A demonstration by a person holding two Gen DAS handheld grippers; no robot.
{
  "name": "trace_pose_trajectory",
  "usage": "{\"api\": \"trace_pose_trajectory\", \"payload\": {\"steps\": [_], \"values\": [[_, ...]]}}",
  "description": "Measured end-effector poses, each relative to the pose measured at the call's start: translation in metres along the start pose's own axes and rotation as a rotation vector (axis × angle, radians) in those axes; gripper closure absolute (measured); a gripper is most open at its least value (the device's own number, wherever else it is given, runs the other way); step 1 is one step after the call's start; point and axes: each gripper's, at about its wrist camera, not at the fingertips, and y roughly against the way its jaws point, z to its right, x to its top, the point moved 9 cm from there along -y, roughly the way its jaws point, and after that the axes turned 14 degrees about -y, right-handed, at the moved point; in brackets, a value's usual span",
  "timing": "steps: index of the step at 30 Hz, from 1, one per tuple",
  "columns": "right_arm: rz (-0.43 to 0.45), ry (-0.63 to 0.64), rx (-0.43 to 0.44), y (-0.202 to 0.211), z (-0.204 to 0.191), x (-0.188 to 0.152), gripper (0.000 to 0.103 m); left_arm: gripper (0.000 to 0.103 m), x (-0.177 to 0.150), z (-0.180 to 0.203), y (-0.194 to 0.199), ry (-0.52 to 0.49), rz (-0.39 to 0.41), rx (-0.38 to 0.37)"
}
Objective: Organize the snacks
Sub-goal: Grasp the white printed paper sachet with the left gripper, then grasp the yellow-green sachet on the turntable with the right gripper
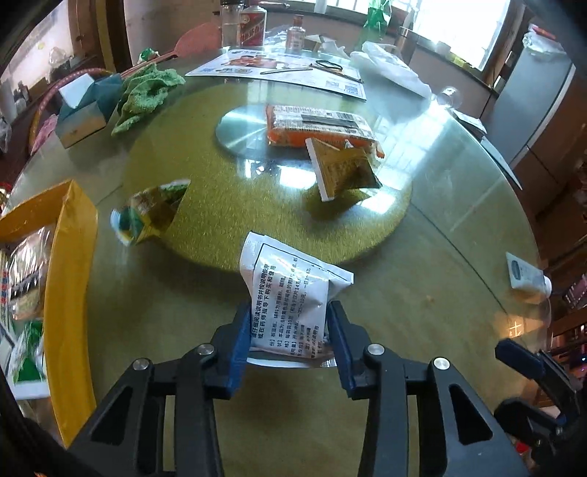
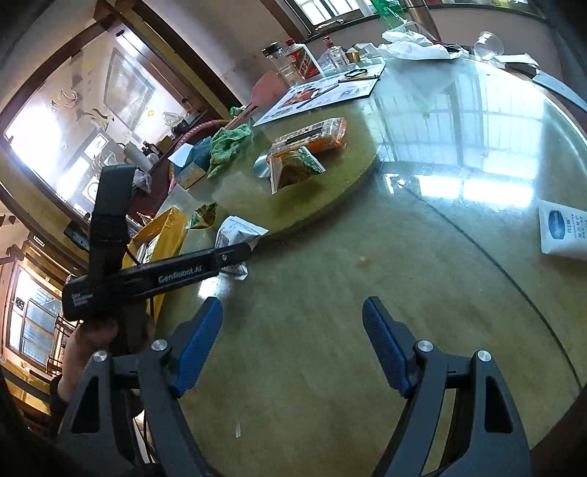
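My left gripper [image 1: 290,330] is shut on a white sachet [image 1: 290,293] with black print and holds it above the glass table; the sachet also shows in the right wrist view [image 2: 234,231]. A yellow box [image 1: 69,293] with packets inside stands at the left. A green-gold packet [image 1: 150,211] lies near it. An orange packet [image 1: 315,124] and a brown-gold packet [image 1: 345,165] lie on the turntable [image 1: 227,227]. My right gripper [image 2: 293,341] is open and empty over the table. A white-blue sachet [image 2: 565,231] lies at the right.
A green cloth [image 1: 146,91], a tissue box [image 1: 80,110], a printed sheet [image 1: 279,69], bottles [image 1: 253,22] and a white bag [image 1: 389,66] sit at the table's far side. The left gripper's body [image 2: 146,275] crosses the right wrist view at left.
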Motion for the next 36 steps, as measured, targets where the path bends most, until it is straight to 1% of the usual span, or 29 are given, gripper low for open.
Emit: {"api": "trace_pose_trajectory", "payload": {"steps": [3,8,13,18,23,27,36], "values": [[-0.002,0.005,-0.001,-0.001,-0.002,0.0,0.024,0.066,-0.011,-0.001,0.005,0.032,0.008,-0.022],[-0.016,0.015,0.006,-0.006,-0.009,0.003,0.024,0.069,-0.036,-0.004,0.027,0.089,0.042,-0.062],[-0.053,0.052,0.0,-0.029,-0.024,0.014,0.024,0.071,-0.055,-0.007,0.039,0.117,0.058,-0.069],[-0.082,0.081,-0.009,-0.048,-0.037,0.029,0.024,0.072,-0.068,-0.007,0.051,0.142,0.078,-0.099],[-0.097,0.07,-0.024,-0.068,-0.041,0.047,0.024,0.072,-0.067,-0.006,0.064,0.158,0.11,-0.126],[-0.089,0.061,-0.031,-0.073,-0.043,0.063,0.024,0.072,-0.066,-0.007,0.073,0.169,0.132,-0.141],[-0.084,-0.017,-0.019,-0.096,-0.038,0.106,0.024,0.072,-0.069,-0.019,0.09,0.204,0.169,-0.143]]}}
